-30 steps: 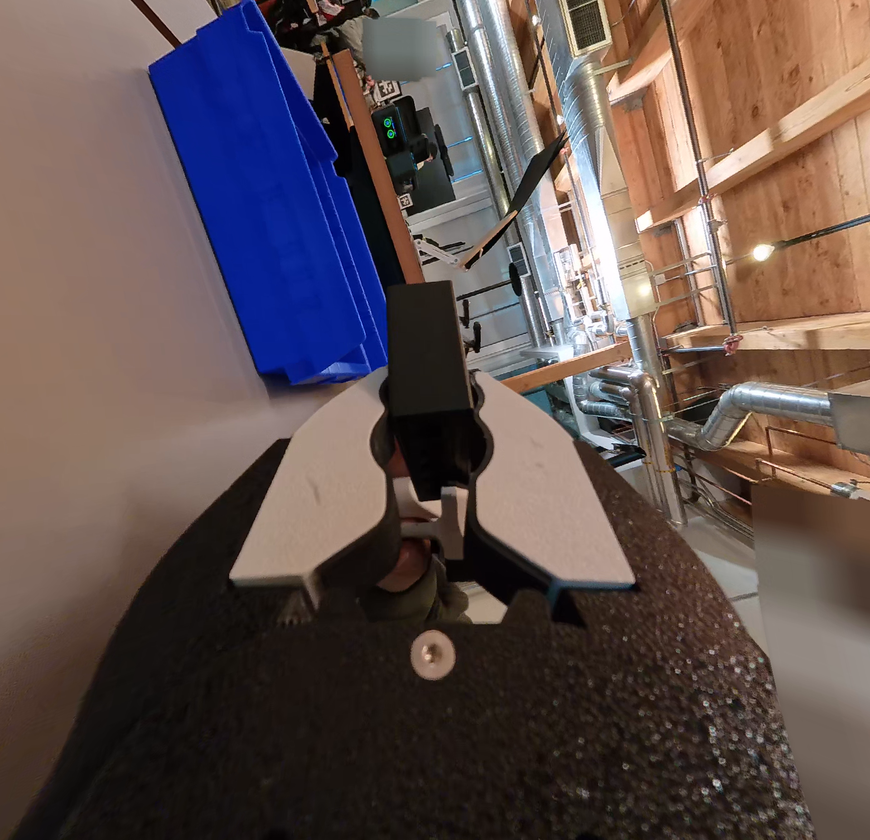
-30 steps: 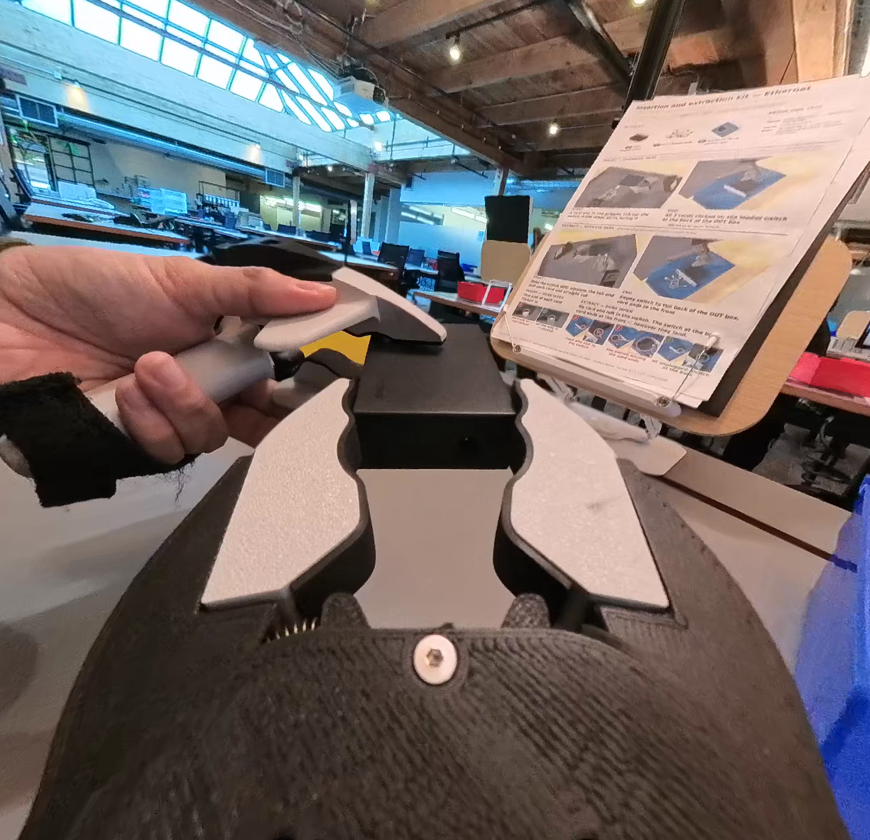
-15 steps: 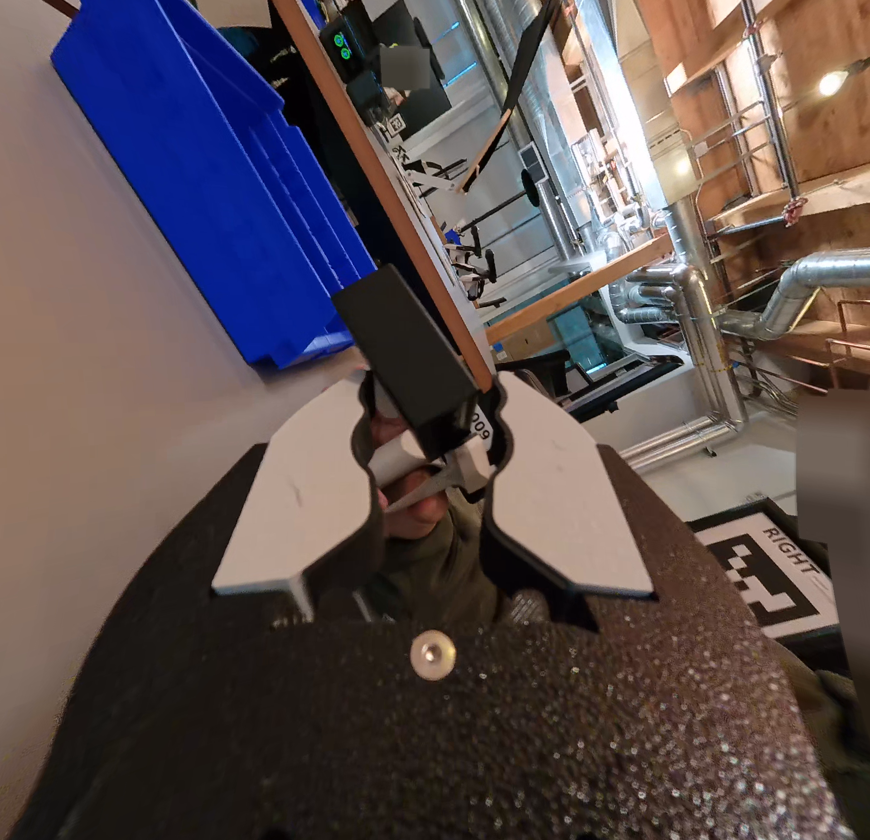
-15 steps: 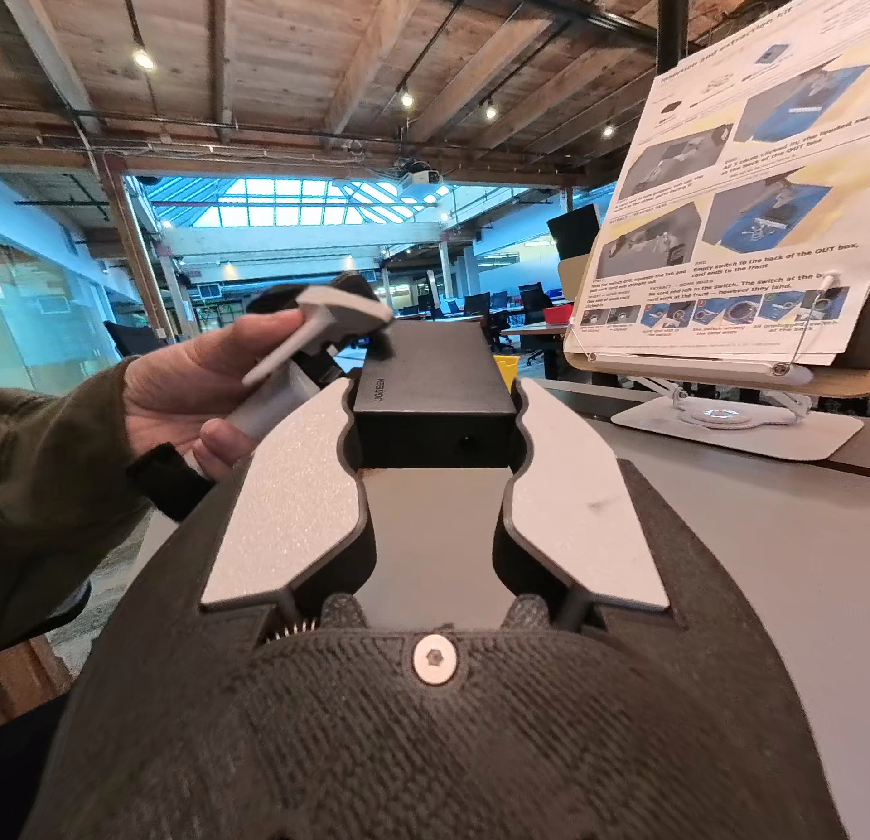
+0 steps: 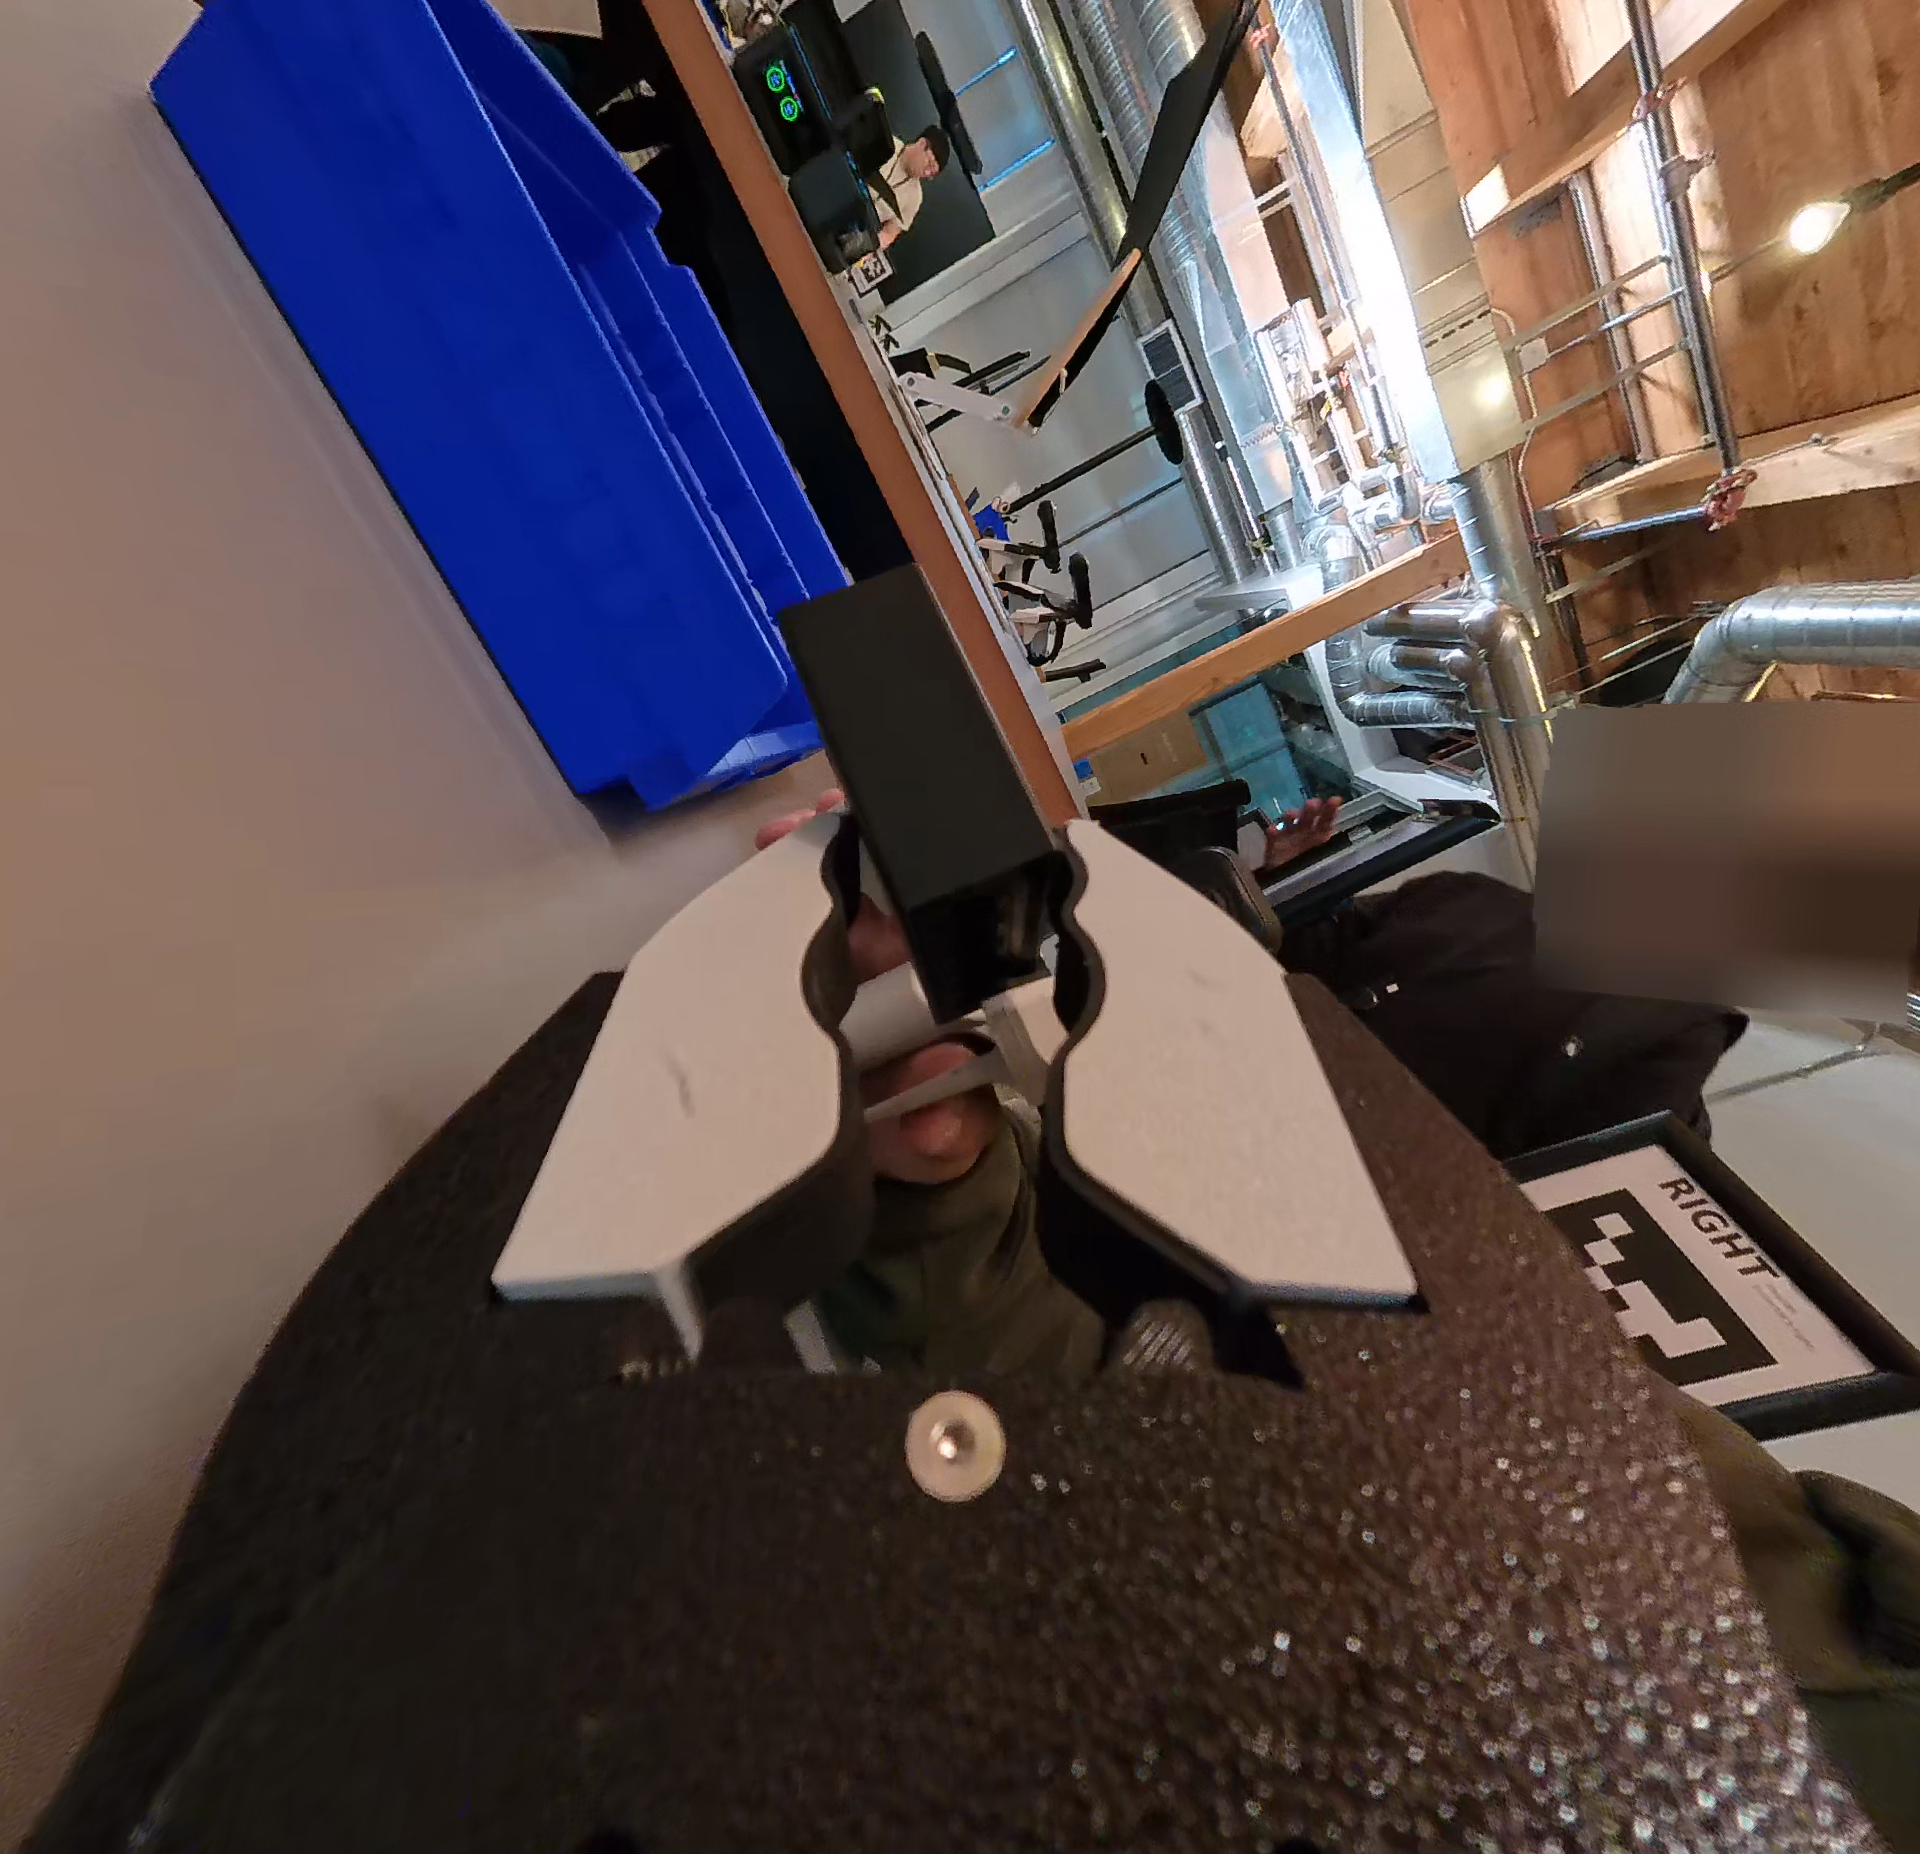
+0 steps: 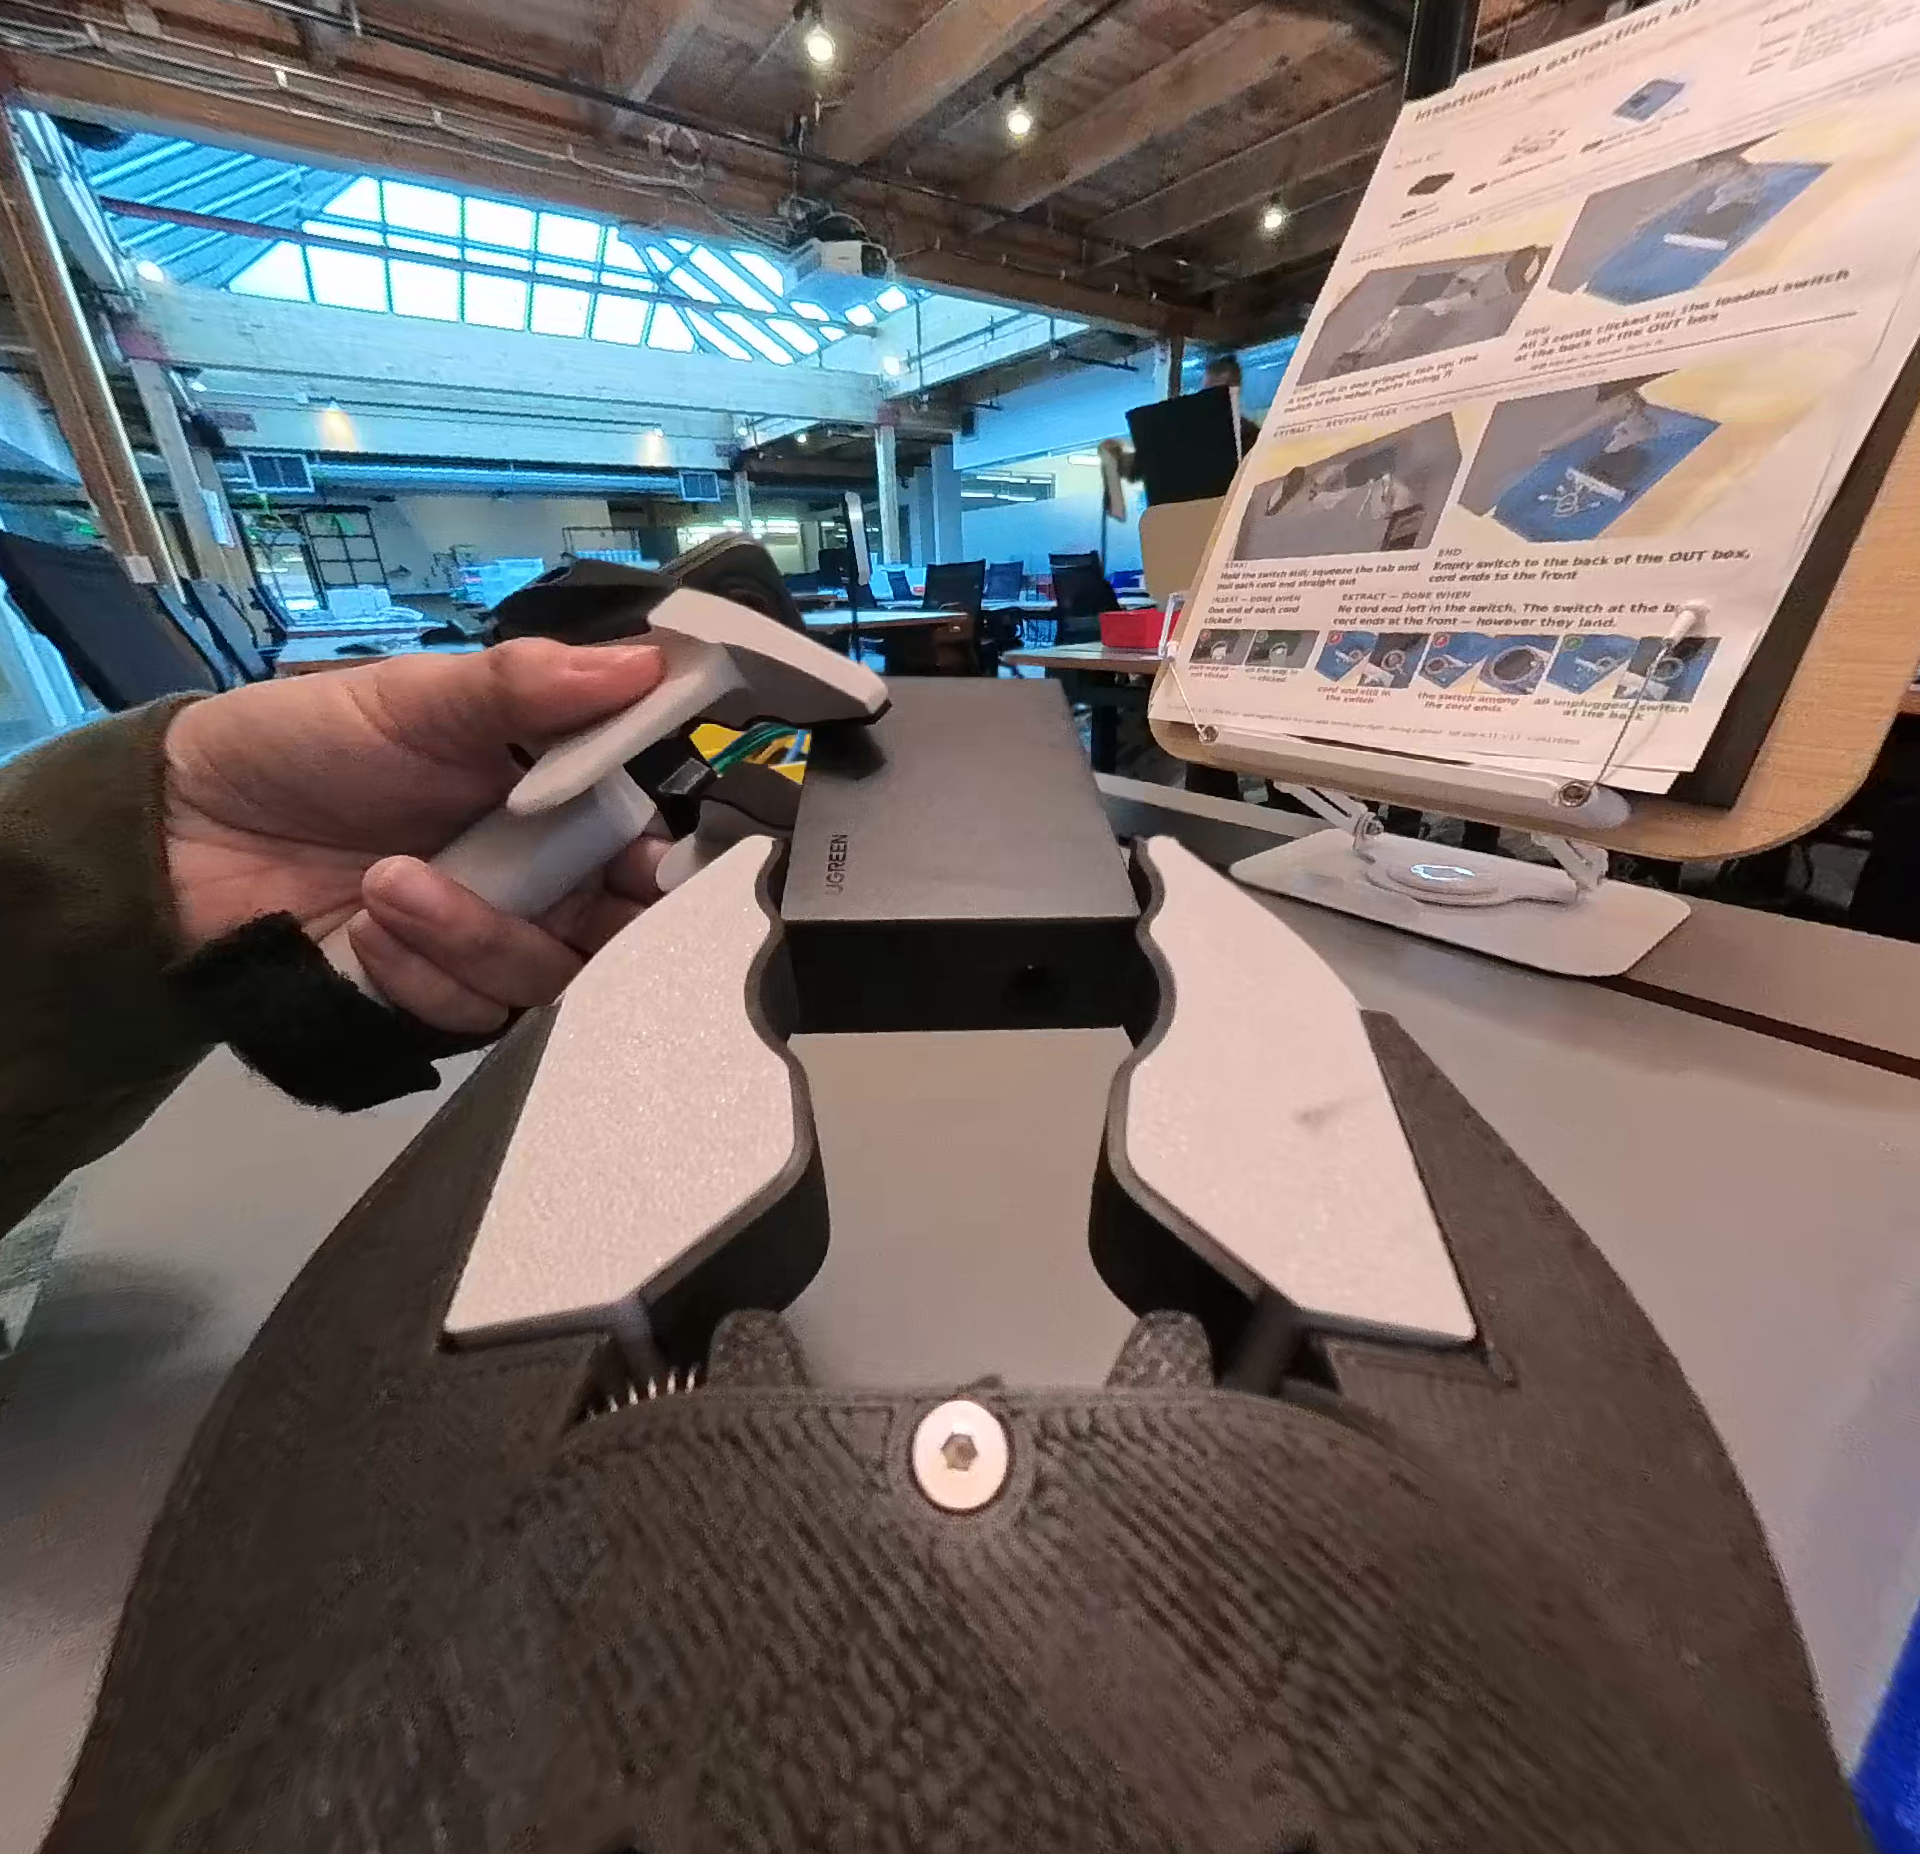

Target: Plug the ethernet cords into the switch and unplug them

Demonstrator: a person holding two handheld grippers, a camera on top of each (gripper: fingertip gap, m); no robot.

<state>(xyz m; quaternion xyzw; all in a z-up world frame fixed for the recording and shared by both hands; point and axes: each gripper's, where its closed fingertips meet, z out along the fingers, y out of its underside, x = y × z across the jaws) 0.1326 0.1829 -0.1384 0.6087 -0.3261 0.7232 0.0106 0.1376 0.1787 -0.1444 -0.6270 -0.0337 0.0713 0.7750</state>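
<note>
The black switch (image 6: 956,817) is held in the air above the grey table (image 6: 1610,1181). My right gripper (image 6: 956,859) is shut on its near end, one finger on each side. My left gripper (image 6: 774,677), held by a hand (image 6: 343,796), clamps the switch's far left corner from above and below. In the left wrist view the left gripper (image 5: 951,859) is shut on the switch (image 5: 914,765), whose port end faces the camera. No ethernet cord is in view.
A blue bin (image 5: 468,350) stands on the table (image 5: 208,765) past the switch; its edge shows in the right wrist view (image 6: 1891,1700). An instruction sheet on a wooden stand (image 6: 1538,433) is at the back right.
Both grippers kept their hold on the switch while it was turned and tilted in the air. The right wrist view swung up, then levelled toward the table and stand.
</note>
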